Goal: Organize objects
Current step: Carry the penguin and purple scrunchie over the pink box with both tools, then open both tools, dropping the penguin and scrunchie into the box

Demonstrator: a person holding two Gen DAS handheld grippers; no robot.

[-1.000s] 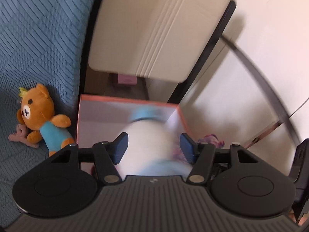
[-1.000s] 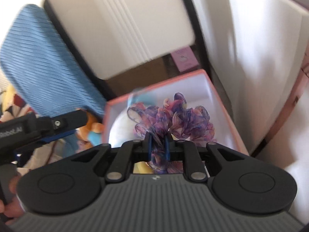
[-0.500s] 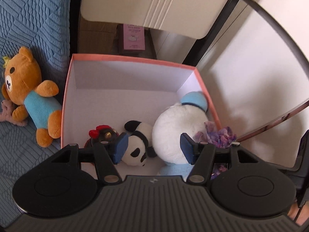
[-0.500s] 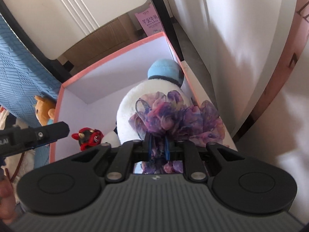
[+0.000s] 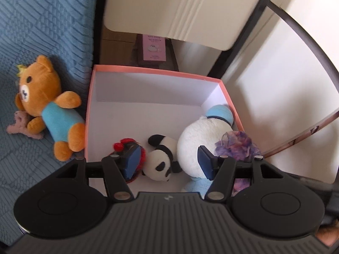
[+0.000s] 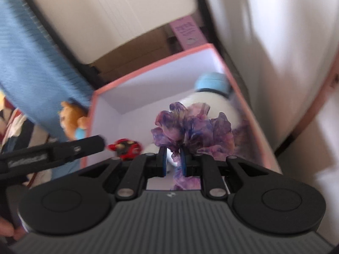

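- Here, the left tongs (image 5: 168, 162) hang over the pink-rimmed box (image 5: 148, 72) with their jaws apart and nothing pressed between them; the panda plush (image 5: 162, 158) lies on the box floor in the gap below.
- The right tongs (image 6: 172, 162) are clamped on a purple ruffled fabric piece (image 6: 191, 127), which stands above the fingers over the right side of the box.
- Inside the box, a red and black plush (image 5: 127, 146) sits at the left, the panda in the middle and a large white plush with a blue cap (image 5: 203, 131) against the right wall.
- An orange bear in a blue shirt (image 5: 46, 105) lies outside, on the blue quilted cover (image 5: 42, 21), touching the box's left wall.
- A small pink toy (image 5: 20, 124) lies against the bear's far side.
- A pink carton (image 5: 153, 47) stands beyond the box's back wall.
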